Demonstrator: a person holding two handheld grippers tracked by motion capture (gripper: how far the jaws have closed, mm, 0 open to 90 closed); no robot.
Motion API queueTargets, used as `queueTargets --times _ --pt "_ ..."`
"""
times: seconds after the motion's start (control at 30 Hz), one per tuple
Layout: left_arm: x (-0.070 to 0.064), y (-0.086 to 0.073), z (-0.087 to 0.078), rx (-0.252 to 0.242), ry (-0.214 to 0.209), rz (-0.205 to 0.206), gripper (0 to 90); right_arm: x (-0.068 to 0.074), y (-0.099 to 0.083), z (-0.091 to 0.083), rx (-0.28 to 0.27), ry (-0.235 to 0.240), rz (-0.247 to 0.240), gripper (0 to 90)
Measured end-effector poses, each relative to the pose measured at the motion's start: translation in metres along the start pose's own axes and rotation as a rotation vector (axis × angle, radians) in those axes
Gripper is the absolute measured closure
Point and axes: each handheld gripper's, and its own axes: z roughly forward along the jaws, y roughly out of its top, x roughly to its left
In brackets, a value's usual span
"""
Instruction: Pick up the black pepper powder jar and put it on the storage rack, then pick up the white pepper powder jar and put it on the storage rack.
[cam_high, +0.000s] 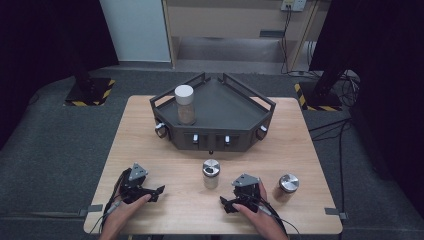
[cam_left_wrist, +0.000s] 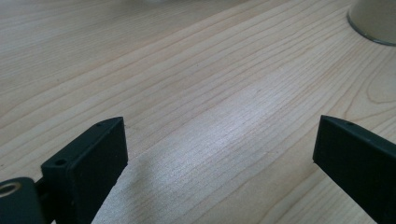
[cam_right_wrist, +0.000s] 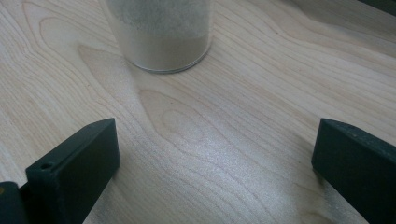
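High view: the left hand-held gripper (cam_high: 159, 190) rests low on the wooden surface (cam_high: 150, 145) near its front left, held by a hand (cam_high: 127, 207); the right hand-held gripper (cam_high: 225, 204) lies near the front centre-right, in the other hand (cam_high: 255, 212); between the two, a little farther back, stands a small jar with a silver lid (cam_high: 211, 173), upright; a second silver-lidded jar (cam_high: 287, 186) stands just to the right of the right hand-held gripper, apart from it; farther back sits a dark angular tray (cam_high: 245, 100), and inside its left part a taller jar with a white lid (cam_high: 185, 104) stands upright.

Left gripper view: the jaws are spread wide with bare wood between them, nothing held; the base of a jar (cam_left_wrist: 373, 21) shows at the top right corner, well beyond the jaws.

Right gripper view: the jaws likewise stand wide apart over bare wood; a glass jar with pale powder (cam_right_wrist: 161, 35) stands ahead of them, towards the left jaw, not touching either.
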Motion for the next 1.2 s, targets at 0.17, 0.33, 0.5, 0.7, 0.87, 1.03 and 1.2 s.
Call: queueTargets --times 0.17,0.33,0.5,0.7,0.87,1.03,1.2 --pt "-0.002 0.002 0.006 0.023 0.013 -0.006 2.0 0.000 0.000 0.000 0.000 0.000 0.000 0.9" --pt "-0.006 0.003 0.012 0.045 0.033 0.002 2.1 0.000 0.000 0.000 0.000 -0.001 0.000 0.9" --pt "-0.006 0.000 0.014 0.040 0.034 0.003 0.5 0.000 0.000 0.000 0.000 0.000 0.000 0.9" --pt "-0.008 -0.003 0.015 0.030 0.038 0.011 0.0 0.000 0.000 0.000 0.000 0.000 0.000 0.9" --pt "-0.008 -0.003 0.015 0.030 0.041 0.009 0.0 0.000 0.000 0.000 0.001 0.000 0.000 0.9" --pt "-0.008 -0.003 0.015 0.030 0.041 0.009 0.0 0.000 0.001 0.000 0.004 0.000 0.001 0.9" --pt "-0.008 -0.003 0.015 0.030 0.041 0.008 0.0 -0.002 0.004 0.000 0.014 0.008 0.009 1.1"
